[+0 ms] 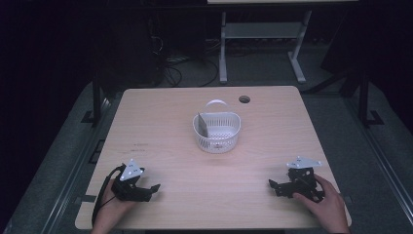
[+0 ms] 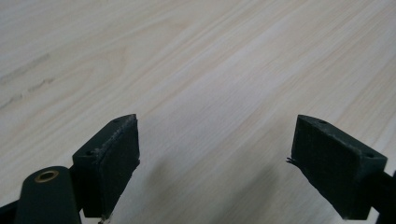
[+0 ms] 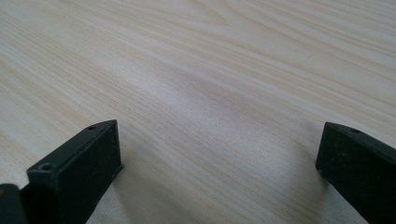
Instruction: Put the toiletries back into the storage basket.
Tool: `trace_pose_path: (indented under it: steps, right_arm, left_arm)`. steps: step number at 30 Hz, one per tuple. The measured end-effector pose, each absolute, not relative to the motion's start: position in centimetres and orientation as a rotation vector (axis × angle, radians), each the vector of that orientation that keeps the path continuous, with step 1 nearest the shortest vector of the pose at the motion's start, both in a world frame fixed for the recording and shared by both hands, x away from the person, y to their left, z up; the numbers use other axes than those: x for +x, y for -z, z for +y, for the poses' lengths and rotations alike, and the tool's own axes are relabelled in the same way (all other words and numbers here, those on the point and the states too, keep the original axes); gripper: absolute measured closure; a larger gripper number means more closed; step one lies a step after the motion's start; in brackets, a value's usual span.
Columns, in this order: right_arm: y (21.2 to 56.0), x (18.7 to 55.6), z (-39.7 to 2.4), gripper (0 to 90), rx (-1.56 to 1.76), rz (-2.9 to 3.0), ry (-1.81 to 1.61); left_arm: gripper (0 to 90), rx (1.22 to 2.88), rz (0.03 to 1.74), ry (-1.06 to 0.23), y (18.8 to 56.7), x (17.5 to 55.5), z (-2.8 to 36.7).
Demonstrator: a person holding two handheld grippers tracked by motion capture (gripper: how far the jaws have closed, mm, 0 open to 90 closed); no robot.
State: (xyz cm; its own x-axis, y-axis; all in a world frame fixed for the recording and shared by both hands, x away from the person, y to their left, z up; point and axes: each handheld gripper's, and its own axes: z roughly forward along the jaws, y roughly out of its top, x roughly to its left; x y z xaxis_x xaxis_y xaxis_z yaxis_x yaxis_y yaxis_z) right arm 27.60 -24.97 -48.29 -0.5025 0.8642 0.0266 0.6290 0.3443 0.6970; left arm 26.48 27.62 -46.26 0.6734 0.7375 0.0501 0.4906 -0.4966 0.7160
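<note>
I see the white basket (image 1: 217, 131) ahead, midway between my left gripper (image 1: 148, 189) and right gripper (image 1: 276, 186); neither is nearer, both jaws apart, empty.

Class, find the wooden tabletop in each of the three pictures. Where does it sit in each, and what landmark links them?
High view: the tabletop spans the middle, under the white basket.
Left gripper view: it runs beneath and beyond the open left claw.
Right gripper view: it runs beneath and beyond the open right claw.
Shared landmark: the pale wood grain.
</note>
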Motion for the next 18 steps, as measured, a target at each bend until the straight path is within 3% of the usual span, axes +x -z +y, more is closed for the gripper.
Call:
trace_pose_path:
  steps: [18]
  right_arm:
    - [48.3,27.6,-25.0,0.0,1.320,2.266,-0.941]
  left_arm:
    - [12.9,2.165,0.967,-0.428,47.5,26.5,28.1]
